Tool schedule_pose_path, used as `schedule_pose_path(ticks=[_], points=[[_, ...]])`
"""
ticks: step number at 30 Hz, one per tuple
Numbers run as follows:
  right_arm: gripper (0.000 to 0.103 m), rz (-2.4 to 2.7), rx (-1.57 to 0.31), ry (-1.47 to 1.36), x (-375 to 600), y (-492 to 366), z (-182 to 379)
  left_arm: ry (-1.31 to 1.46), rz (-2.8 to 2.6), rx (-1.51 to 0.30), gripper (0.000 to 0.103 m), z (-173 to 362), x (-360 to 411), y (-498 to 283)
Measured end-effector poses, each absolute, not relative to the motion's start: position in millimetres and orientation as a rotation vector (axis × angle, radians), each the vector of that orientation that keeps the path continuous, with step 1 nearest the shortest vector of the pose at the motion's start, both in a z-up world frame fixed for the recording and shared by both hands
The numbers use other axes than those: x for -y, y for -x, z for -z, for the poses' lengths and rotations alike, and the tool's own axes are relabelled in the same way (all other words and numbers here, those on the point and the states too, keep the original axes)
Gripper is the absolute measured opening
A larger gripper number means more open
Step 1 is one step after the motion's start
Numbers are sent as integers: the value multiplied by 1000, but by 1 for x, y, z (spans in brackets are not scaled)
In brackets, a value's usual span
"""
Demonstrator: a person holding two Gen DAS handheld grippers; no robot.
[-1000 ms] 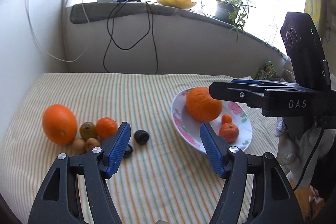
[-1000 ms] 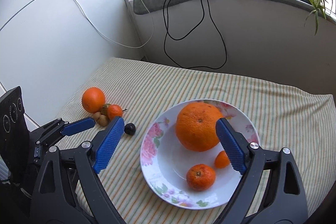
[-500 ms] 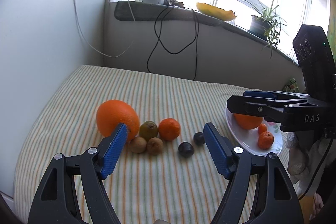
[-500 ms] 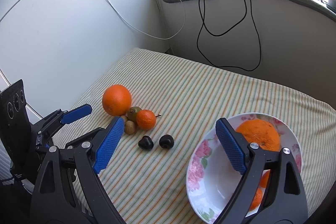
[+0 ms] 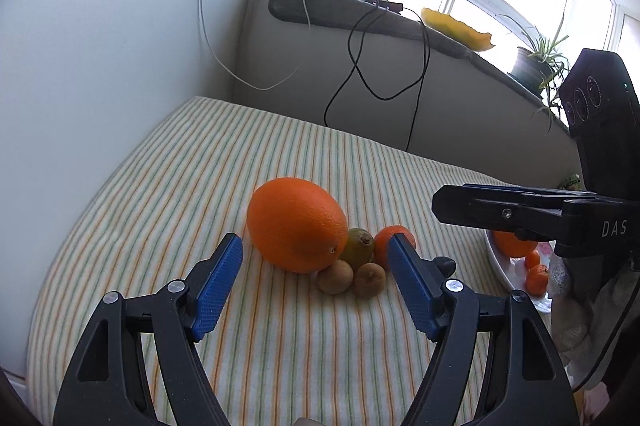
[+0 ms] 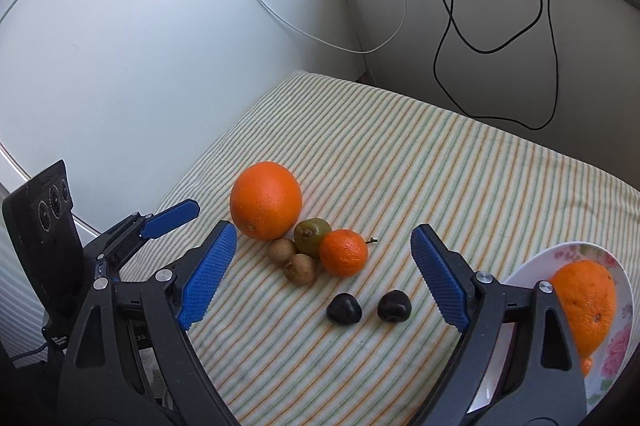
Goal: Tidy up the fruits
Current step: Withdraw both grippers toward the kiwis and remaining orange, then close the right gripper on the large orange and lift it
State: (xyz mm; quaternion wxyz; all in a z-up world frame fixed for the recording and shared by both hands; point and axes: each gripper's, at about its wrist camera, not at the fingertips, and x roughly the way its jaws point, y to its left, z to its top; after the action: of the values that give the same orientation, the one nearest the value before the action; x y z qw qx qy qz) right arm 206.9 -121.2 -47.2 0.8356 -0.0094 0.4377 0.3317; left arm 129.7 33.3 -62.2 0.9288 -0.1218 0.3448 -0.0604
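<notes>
1. The left claw (image 5: 314,280) is released; its jaws were just opening, and nothing is held between them.
2. The right claw (image 6: 324,276) is also released wide and empty.
3. A big orange (image 6: 265,200), a green kiwi (image 6: 312,236), two brown kiwis (image 6: 291,260) and a mandarin (image 6: 343,252) are found touching in a cluster near the left edge of the striped cloth (image 6: 420,162).
4. Two dark fruits (image 6: 366,306) are seen just beside the cluster.
5. A plate (image 6: 616,358) with another orange (image 6: 586,306) is placed at the right edge.
</notes>
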Motion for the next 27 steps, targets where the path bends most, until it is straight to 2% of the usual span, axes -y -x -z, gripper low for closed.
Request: schedule_pose_path(ticks=[17,21,27], points=[[91,-799,-1080,-56,62,-253,83,396,172,-757,75,91,-53,-158],[83,-813,-1119,-72,55,-260,91,415,188,-767,75,94,-54,-160],[81,-828,-1161,-83,47,-263,105,435,211,-780,75,96,-53,-165]])
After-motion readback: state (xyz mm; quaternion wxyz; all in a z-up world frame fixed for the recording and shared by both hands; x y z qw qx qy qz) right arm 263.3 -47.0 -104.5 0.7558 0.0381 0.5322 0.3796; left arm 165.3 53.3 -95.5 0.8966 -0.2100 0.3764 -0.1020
